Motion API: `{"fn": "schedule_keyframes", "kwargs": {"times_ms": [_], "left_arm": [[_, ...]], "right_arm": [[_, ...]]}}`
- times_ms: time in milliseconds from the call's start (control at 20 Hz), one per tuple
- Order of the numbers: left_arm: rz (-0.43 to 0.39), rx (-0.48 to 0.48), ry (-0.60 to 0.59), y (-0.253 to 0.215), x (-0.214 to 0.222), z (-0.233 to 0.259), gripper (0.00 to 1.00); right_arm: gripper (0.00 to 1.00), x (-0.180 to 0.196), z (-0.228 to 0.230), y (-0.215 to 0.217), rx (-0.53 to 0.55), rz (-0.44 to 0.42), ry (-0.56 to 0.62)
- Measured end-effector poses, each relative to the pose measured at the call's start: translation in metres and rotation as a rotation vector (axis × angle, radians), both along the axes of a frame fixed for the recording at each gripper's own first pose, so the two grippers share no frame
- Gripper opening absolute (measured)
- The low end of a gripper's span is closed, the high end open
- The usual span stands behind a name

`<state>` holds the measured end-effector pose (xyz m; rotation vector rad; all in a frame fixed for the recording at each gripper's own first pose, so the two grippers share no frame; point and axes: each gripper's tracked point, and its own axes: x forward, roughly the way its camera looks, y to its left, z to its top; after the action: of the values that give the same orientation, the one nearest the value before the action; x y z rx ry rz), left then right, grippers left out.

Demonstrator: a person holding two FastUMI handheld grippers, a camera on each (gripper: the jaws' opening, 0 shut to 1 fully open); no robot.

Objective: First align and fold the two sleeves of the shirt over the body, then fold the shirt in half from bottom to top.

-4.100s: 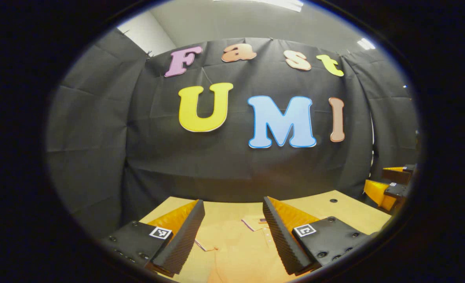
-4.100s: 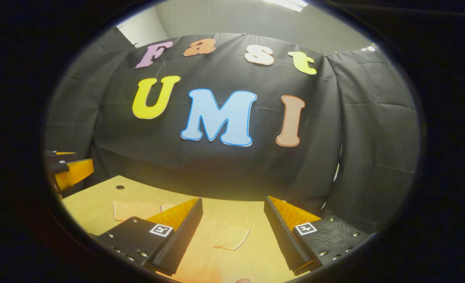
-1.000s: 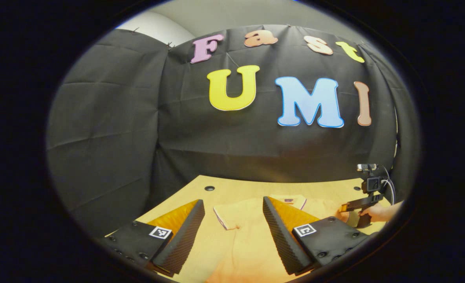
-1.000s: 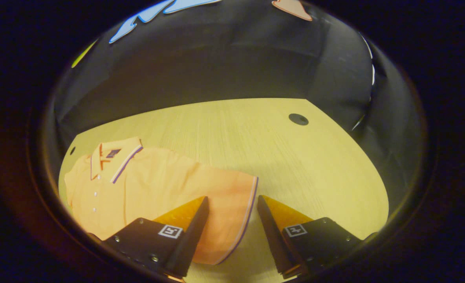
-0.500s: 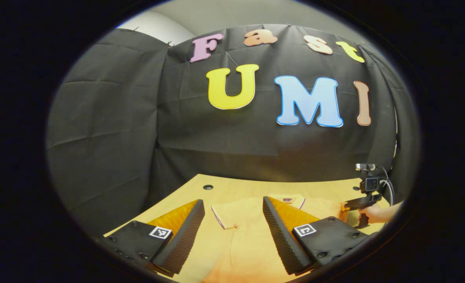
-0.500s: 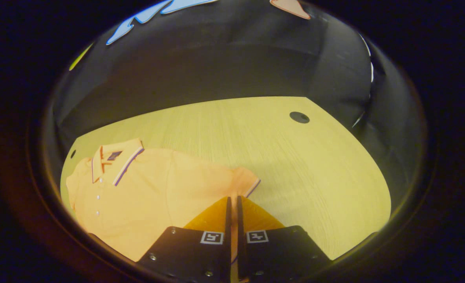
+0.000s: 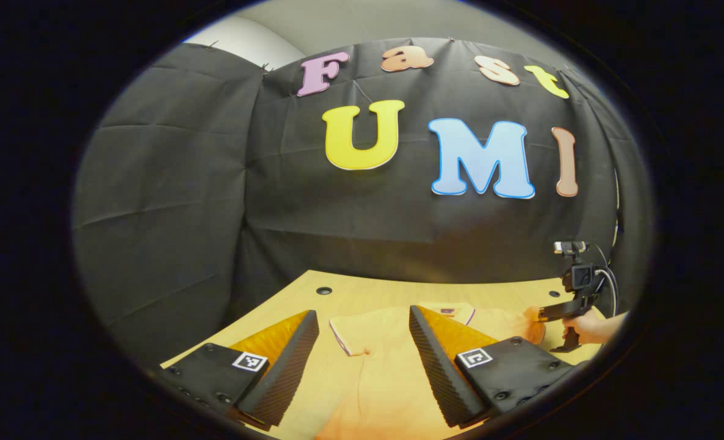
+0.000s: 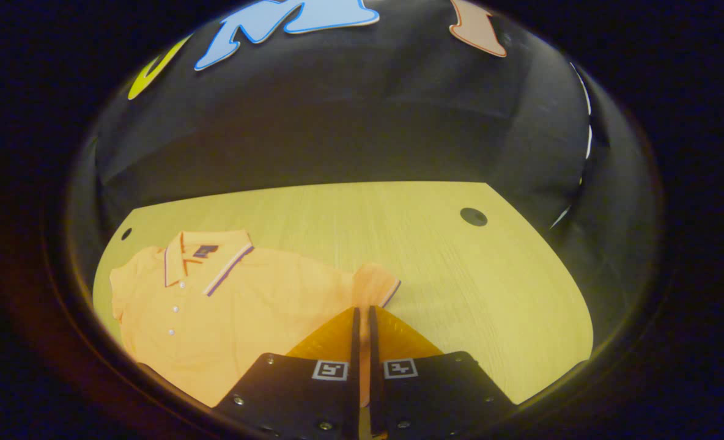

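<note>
An orange polo shirt (image 8: pixel 258 305) lies face up on the wooden table (image 8: pixel 411 238), collar (image 8: pixel 206 256) at the far left in the right gripper view. My right gripper (image 8: pixel 362 310) is shut on the shirt's right sleeve (image 8: pixel 375 284), whose striped cuff sticks out past the fingertips. In the left gripper view my left gripper (image 7: pixel 362 313) hovers open above the shirt (image 7: pixel 374 373), with the left sleeve (image 7: pixel 351 335) lying flat between its fingers. Far right in that view a hand (image 7: pixel 589 330) holds the right gripper (image 7: pixel 545 315) with the sleeve raised a little.
The table has round cable holes near its back corners (image 8: pixel 473 216) (image 7: pixel 323 291). Black cloth walls close off the back and sides. Bare tabletop (image 8: pixel 490 293) stretches to the right of the shirt.
My right gripper went from open around the right sleeve to shut on it, then rose a little with the sleeve. My left gripper has stayed open and almost still.
</note>
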<state>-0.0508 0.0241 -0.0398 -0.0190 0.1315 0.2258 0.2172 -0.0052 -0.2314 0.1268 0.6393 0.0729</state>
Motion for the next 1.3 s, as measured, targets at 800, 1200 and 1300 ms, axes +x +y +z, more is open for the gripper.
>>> {"fn": "schedule_keyframes", "kwargs": {"times_ms": [800, 1200, 1300], "left_arm": [[-0.004, -0.005, -0.031, 0.043, 0.0, -0.002, 0.97], [-0.094, -0.016, -0.019, 0.06, 0.053, -0.018, 0.97], [-0.142, -0.01, -0.016, 0.06, 0.073, -0.022, 0.97]], "right_arm": [[0.07, -0.02, 0.028, 0.117, -0.026, 0.216, -0.042], [0.1, -0.025, 0.01, 0.137, -0.02, 0.212, 0.031], [0.12, -0.026, 0.004, 0.137, -0.03, 0.204, 0.051]]}}
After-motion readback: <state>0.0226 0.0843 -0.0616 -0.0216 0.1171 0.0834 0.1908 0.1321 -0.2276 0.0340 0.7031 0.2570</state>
